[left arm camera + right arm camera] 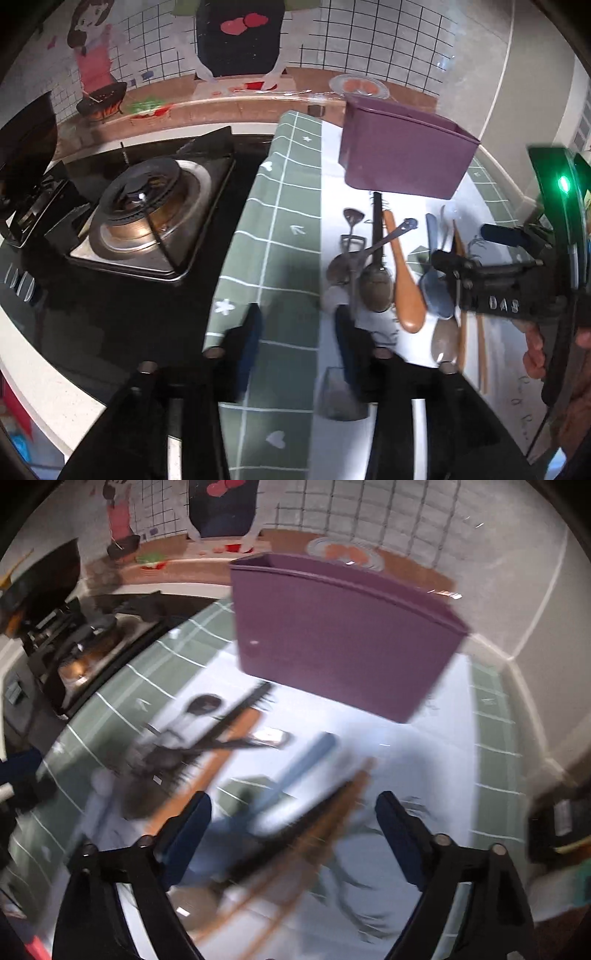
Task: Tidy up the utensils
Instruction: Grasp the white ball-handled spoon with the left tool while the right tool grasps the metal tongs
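Note:
Several utensils lie side by side on the white and green cloth [291, 229]: a metal spoon [376, 282], a wooden spoon [406, 291], a blue spoon [437, 284], wooden chopsticks [480, 339] and a small slotted scoop [352, 221]. A purple bin [402, 155] stands behind them; it also shows in the right wrist view [343, 635]. My left gripper [299, 332] is open and empty, just left of the pile. My right gripper [291, 823] is open above the blurred blue spoon [295, 771] and chopsticks [314, 834]; it shows in the left wrist view [480, 254].
A gas stove [147, 218] sits left of the cloth, with a black pan lid [26, 147] at the far left. A tiled wall with cartoon stickers [236, 37] runs behind. The counter's corner wall [517, 627] is to the right.

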The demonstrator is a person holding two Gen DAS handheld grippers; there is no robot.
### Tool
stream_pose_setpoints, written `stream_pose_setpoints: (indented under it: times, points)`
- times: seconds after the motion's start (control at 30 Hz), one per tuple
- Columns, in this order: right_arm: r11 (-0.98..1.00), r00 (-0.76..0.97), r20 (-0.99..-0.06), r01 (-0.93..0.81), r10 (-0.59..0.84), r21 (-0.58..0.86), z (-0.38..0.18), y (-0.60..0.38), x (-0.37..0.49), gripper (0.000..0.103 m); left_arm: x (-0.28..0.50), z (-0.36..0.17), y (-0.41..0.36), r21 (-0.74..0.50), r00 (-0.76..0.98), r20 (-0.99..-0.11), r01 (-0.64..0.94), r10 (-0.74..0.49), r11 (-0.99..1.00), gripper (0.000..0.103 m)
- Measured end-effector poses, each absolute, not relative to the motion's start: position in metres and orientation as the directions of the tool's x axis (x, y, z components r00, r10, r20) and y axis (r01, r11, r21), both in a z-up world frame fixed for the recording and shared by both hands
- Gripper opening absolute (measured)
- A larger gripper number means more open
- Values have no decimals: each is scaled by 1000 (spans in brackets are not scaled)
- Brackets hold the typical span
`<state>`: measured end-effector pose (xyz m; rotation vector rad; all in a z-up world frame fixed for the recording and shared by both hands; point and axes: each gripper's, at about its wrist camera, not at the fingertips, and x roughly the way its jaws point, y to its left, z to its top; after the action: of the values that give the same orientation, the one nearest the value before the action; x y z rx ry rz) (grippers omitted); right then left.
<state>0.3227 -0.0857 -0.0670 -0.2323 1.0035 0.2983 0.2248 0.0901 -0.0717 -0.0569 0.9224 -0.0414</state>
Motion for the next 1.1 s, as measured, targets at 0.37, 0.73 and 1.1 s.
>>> stream_pose_setpoints:
  times: [0.37, 0.73, 1.1]
  points:
    - [919, 413, -850, -349, 327, 184, -71, -23, 329, 50, 221, -67, 122, 13, 620, -782, -84, 62, 996, 54]
    - [911, 439, -864, -408, 248, 54, -71, -3, 327, 21, 225, -69, 121, -12, 627, -779, -55, 26, 998, 56]
    - [963, 514, -838, -263, 184, 50, -36, -124, 308, 21, 256, -105, 62, -33, 600, -795, 108, -91, 994, 56]
